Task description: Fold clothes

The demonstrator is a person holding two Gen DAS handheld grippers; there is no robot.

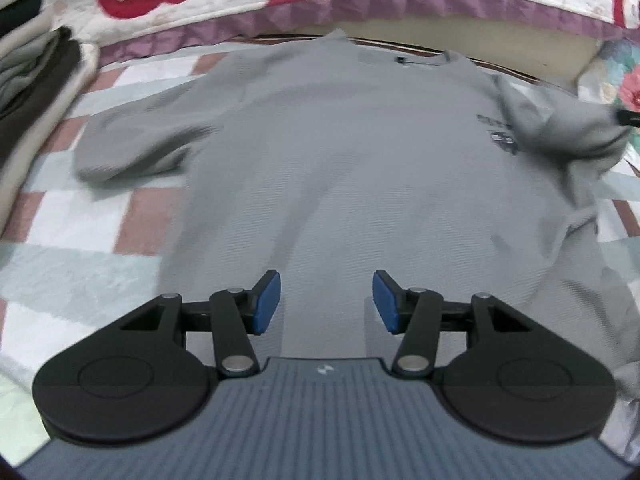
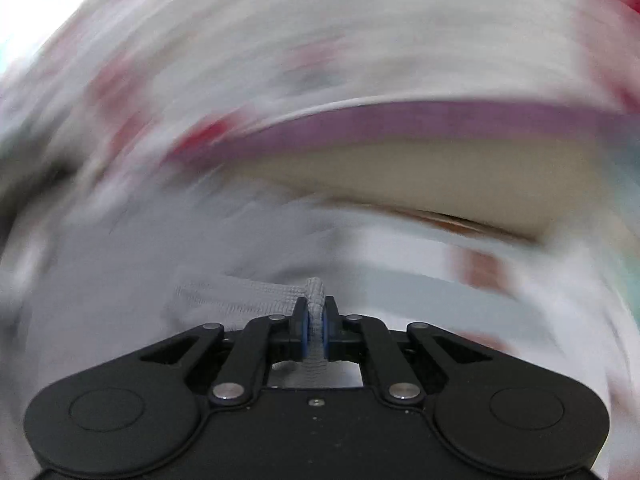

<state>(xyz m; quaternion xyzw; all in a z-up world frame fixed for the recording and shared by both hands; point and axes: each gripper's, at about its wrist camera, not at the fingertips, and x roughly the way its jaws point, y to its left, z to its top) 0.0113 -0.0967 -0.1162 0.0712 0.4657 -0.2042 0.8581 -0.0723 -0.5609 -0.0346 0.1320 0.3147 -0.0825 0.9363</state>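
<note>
A grey short-sleeved shirt (image 1: 340, 152) lies spread flat on a checked bedcover, collar at the far end, a small dark print on its right chest. My left gripper (image 1: 326, 304) hovers open over the shirt's lower middle, nothing between its blue pads. The shirt's right sleeve (image 1: 580, 136) is lifted and pulled toward the right edge, where a dark tip of the other gripper shows. In the right wrist view my right gripper (image 2: 316, 328) is shut on a fold of the grey shirt's sleeve (image 2: 316, 300); the surroundings are heavily blurred.
A stack of folded clothes (image 1: 36, 64) sits at the far left. A quilt with red shapes and a purple border (image 1: 360, 4) rises behind the shirt. The checked bedcover (image 1: 92, 232) shows to the left of the shirt.
</note>
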